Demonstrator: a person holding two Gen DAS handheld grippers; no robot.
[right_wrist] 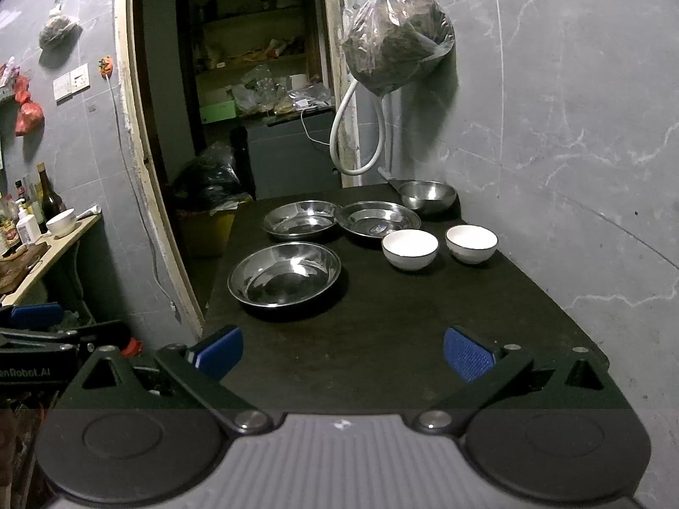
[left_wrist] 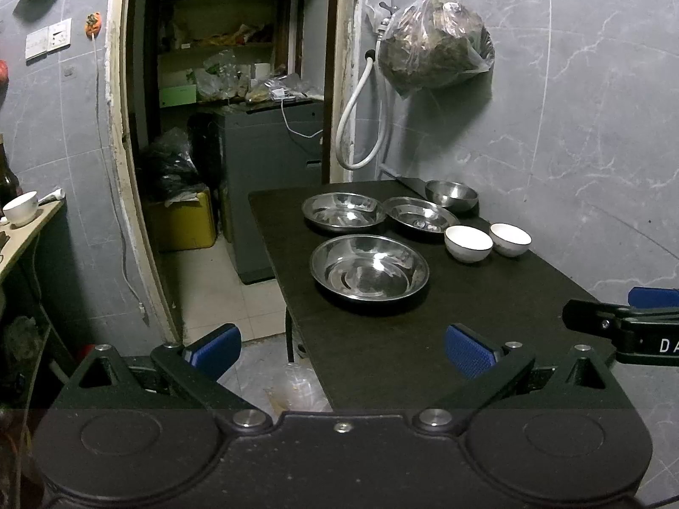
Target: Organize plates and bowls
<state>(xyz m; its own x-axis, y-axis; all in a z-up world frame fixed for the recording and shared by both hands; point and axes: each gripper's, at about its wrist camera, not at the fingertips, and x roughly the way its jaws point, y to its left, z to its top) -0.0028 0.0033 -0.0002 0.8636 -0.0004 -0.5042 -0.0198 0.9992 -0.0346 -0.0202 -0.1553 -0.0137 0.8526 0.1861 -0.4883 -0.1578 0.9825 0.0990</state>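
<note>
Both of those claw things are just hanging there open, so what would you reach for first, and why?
Probably move the right gripper forward to the nearer white bowl and nest it in the other white bowl. They look matched, stand side by side without touching, and both grippers are open and empty. The left gripper faces the steel plates.

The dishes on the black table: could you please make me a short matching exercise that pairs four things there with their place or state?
Things:
1. Steel bowl
2. Nearest steel plate
3. Two white bowls
4. Left claw

Descriptions:
A. Side by side, right of the plates
B. Open, holding nothing
C. Far corner, by the wall
D. Alone, closest to the camera

Pairs: 1-C, 2-D, 3-A, 4-B
</note>
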